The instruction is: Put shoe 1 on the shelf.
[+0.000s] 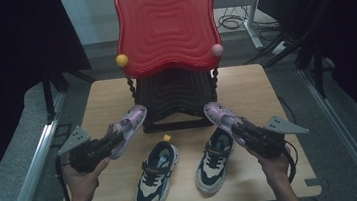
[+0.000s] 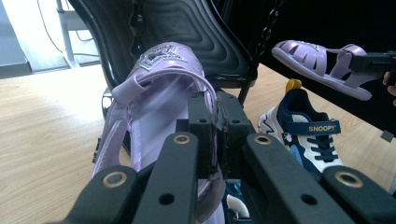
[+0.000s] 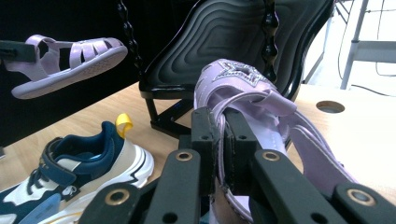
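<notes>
Over the wooden counter (image 1: 105,95), each gripper, left (image 1: 112,140) and right (image 1: 238,130), pinches one lilac sandal's (image 1: 130,126) thin strap, which might slip and drop onto the sneakers (image 1: 157,175).

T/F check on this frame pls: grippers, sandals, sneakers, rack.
1. Each gripper is shut on a purple sandal. True: the left gripper holds the left sandal, the right gripper holds the right sandal.
2. Both sandals rest on the table. False: both are held up off the table.
3. Two navy and white sneakers lie on the table. True: left sneaker, right sneaker.
4. The sneakers sit on the rack's red shelf. False: they are on the table in front of the rack.
5. The left sneaker has a yellow heel tab. True.
6. The sneaker strap reads NIKE. False: it reads SNOOPY in the left gripper view.
</notes>
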Demonstrator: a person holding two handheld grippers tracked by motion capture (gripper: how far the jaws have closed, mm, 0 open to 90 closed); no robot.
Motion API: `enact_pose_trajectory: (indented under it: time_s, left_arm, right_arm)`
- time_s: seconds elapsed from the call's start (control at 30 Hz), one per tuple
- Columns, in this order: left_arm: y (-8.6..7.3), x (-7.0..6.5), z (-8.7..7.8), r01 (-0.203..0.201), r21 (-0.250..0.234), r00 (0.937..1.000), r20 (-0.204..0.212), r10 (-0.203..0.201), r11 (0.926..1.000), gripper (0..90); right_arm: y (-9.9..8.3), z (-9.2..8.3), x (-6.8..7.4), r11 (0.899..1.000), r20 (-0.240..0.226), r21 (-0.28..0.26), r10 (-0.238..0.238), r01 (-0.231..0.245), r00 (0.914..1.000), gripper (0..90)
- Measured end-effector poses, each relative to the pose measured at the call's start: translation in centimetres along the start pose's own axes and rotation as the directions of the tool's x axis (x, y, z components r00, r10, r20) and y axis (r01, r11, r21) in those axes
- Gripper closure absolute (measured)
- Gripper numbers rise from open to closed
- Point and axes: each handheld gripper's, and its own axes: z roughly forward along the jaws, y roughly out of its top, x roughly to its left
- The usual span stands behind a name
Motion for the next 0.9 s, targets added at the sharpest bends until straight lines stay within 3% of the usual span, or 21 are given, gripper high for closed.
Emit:
enact_pose_trajectory:
  time_s: [0.63, 0.9]
  left_arm:
    - [0.9, -0.4, 2.2, -0.007, -0.010, 0.9998, 0.018, 0.007, 0.9999, 85.7]
    - [1.6, -0.7, 3.7, -0.040, -0.007, 0.9990, 0.018, 0.040, 0.9992, 85.7]
  right_arm:
    - [0.7, 1.8, 0.4, 1.000, -0.016, -0.009, 0.009, -0.009, 0.9998, 84.2]
    - [1.2, 2.8, 0.6, 1.000, -0.022, -0.013, 0.011, -0.011, 0.9997, 84.1]
